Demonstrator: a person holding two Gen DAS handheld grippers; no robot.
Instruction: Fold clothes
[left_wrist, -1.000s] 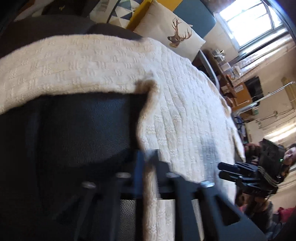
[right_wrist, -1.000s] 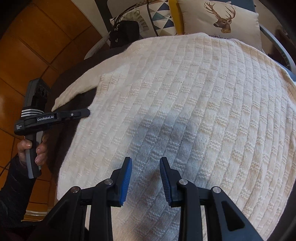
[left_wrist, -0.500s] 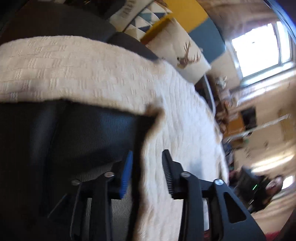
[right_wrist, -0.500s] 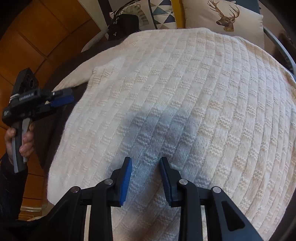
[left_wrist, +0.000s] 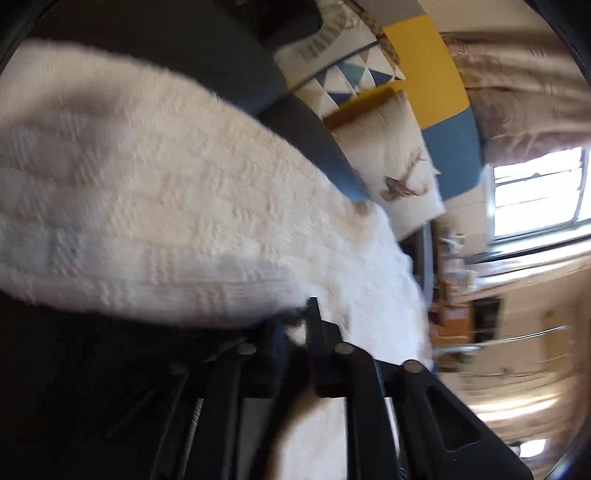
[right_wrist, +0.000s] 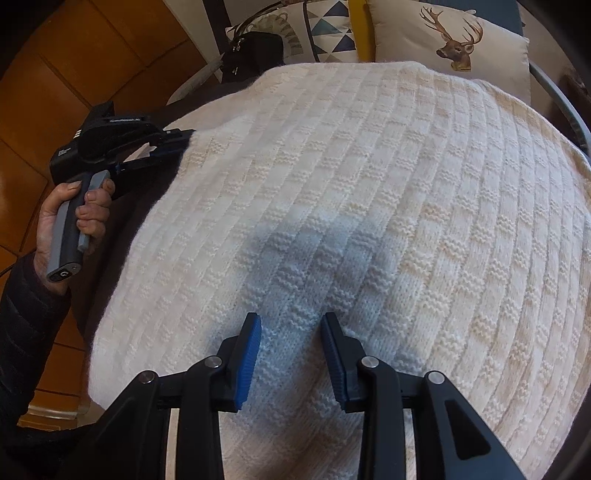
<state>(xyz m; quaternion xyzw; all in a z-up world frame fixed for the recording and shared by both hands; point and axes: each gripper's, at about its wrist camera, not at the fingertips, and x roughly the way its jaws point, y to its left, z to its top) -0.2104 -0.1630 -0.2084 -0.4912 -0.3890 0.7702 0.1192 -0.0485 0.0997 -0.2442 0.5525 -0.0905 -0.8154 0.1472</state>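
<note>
Cream knit sweater (right_wrist: 369, 206) lies spread flat over a dark surface (right_wrist: 122, 221), its basket-weave body filling most of the right wrist view. Right gripper (right_wrist: 290, 347) hovers above the lower body of the sweater, fingers spread, nothing between them. Left gripper (right_wrist: 173, 147) sits at the sweater's left edge near the armpit – in its own blurred view, left gripper (left_wrist: 299, 332) has its fingers pressed close with a bit of cream knit pinched at the tips. The person's left hand (right_wrist: 79, 218) grips its handle. Deer-print cushion (right_wrist: 450, 44) and triangle-pattern cushion (right_wrist: 317, 29) lie beyond the sweater's far edge – orange tile floor (right_wrist: 55, 92) to the left
</note>
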